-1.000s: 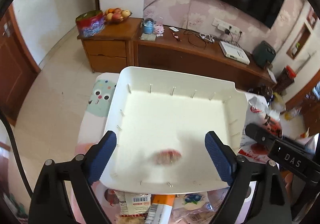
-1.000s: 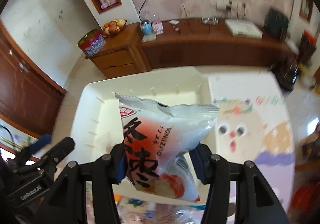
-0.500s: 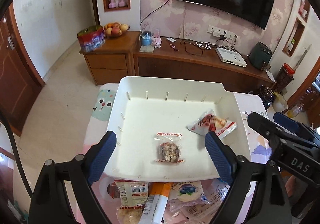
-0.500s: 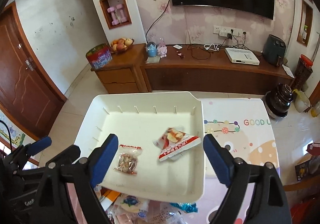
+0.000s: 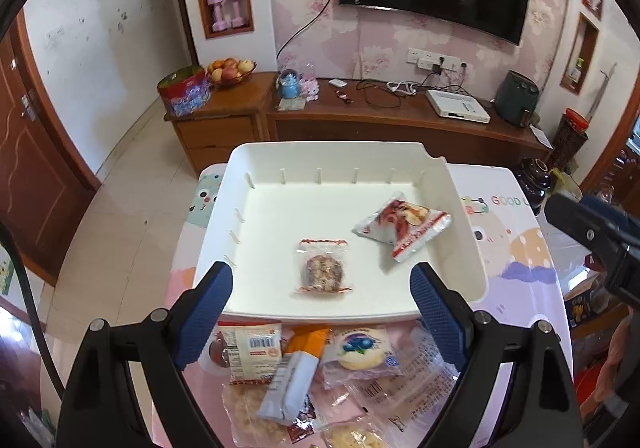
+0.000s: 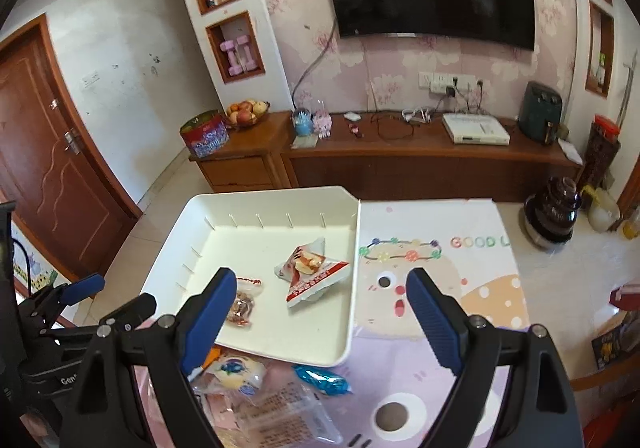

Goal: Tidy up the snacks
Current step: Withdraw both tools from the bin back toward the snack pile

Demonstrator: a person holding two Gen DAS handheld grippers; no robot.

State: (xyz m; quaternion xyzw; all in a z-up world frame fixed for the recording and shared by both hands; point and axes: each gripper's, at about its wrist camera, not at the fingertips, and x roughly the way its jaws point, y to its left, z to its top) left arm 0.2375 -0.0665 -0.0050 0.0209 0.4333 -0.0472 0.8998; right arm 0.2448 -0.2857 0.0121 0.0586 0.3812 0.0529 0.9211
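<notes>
A white tray point(image 5: 336, 156) lies on the table with two snacks in it: a clear cookie packet point(image 5: 323, 272) and a red-and-white bag point(image 5: 402, 226). My left gripper point(image 5: 320, 284) hangs open above the tray's near edge with nothing between its fingers. In front of the tray sits a pile of loose snacks point(image 5: 304, 380), among them a blueberry packet point(image 5: 362, 346). My right gripper point(image 6: 320, 284) is open and empty, above the tray's near right corner point(image 6: 348, 344). The red-and-white bag point(image 6: 310, 272) and cookie packet point(image 6: 243, 302) show there too. A blue wrapped candy point(image 6: 320, 378) lies beside the tray.
The table wears a pastel cartoon cloth point(image 6: 440, 288), bare to the tray's right. A dark pot point(image 6: 554, 208) stands off its far right corner. Beyond it runs a wooden sideboard point(image 5: 400, 120) under a wall television. The floor drops away on the left.
My right gripper opened and let the red-and-white bag drop into the tray, near the cookie packet. Both grippers have since pulled back and risen, bringing the snack pile into view.
</notes>
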